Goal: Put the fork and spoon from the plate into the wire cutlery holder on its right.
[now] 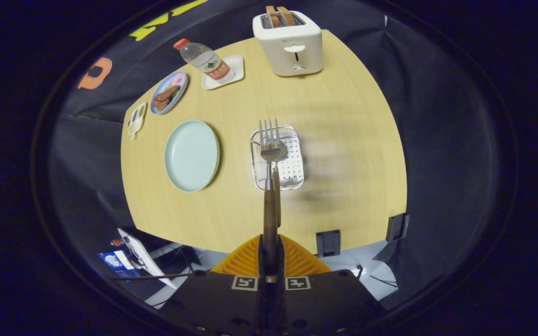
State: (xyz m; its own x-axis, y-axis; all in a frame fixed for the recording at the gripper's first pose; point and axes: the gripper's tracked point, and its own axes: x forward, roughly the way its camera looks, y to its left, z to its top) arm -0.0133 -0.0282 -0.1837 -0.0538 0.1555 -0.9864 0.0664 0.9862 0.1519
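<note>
Gripper view: we have the hand-held gripper [269, 254] pinched together on the handle end of the fork [269, 154], both fingers pressing its sides. The fork sticks straight out ahead of the fingers, tines far end, over the wire cutlery holder [278, 158]. A second slim handle shows just beside the fork's handle, w/ a rounded bowl near the fork's neck. Prob. the spoon [277, 186], but we can't tell if it's clamped too or already standing in the holder.

Handling, as we judge it: fork is stiff metal, light, smooth, so it can pivot or slip in a narrow pinch. A grip at the handle end gives a long lever, so tines swing easily. Not fragile.

Relative to the holder: the pale green plate [191, 155] lies to its left w/ nothing on it, the toaster [289, 43] is well beyond it, and the tabletop [343, 140] carries all.
</note>
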